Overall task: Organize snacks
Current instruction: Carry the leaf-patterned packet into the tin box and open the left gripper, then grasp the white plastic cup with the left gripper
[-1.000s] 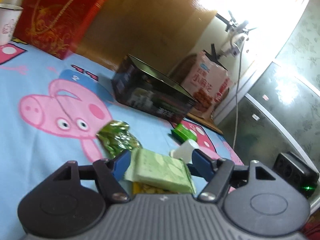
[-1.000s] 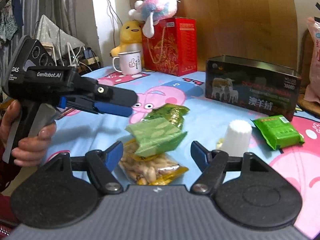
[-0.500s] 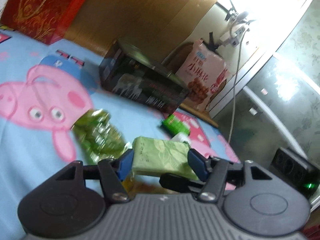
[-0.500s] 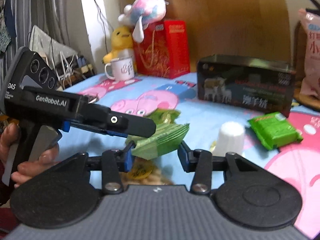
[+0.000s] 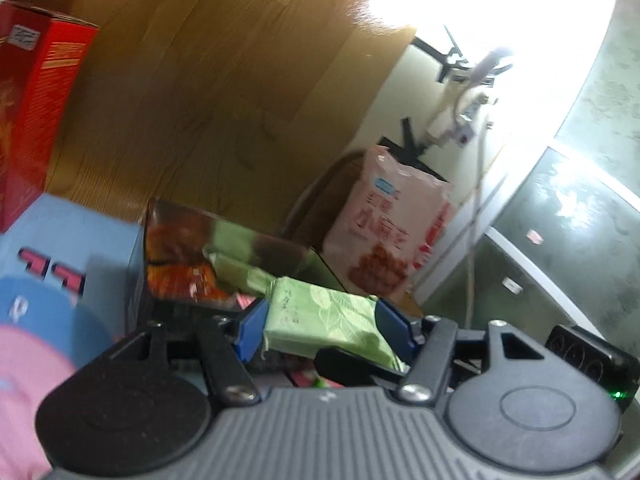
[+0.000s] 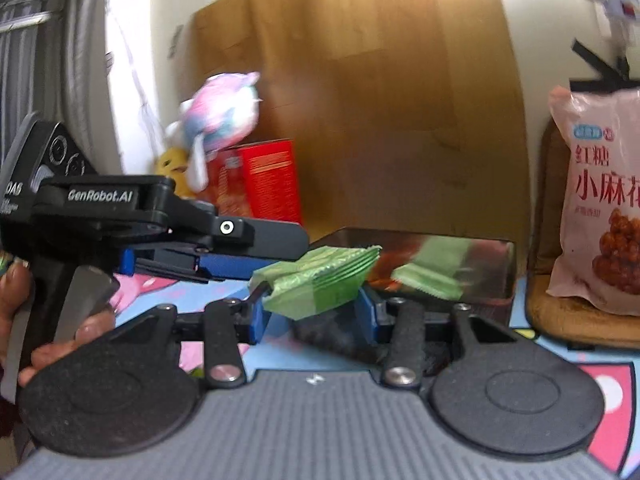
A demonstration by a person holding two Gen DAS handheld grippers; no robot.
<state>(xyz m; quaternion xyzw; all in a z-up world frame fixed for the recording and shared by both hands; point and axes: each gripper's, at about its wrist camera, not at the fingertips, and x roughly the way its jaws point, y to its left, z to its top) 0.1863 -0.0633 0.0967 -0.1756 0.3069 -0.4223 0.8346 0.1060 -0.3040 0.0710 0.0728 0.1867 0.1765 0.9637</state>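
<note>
Above the cartoon-print tablecloth (image 5: 48, 232), left gripper (image 5: 320, 326) and right gripper (image 6: 310, 310) both pinch one green snack packet (image 5: 324, 320) just before the open tin (image 6: 460, 258); uneven release could drop it outside.

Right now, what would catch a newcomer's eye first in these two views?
The light green snack packet stands out, pinched between the blue pads of both the left hand-held gripper and the right hand-held gripper, raised at the open metal tin. Behind the tin to the right leans a big pink snack bag; a red box with a pastel plush toy on top sits back left.
</note>
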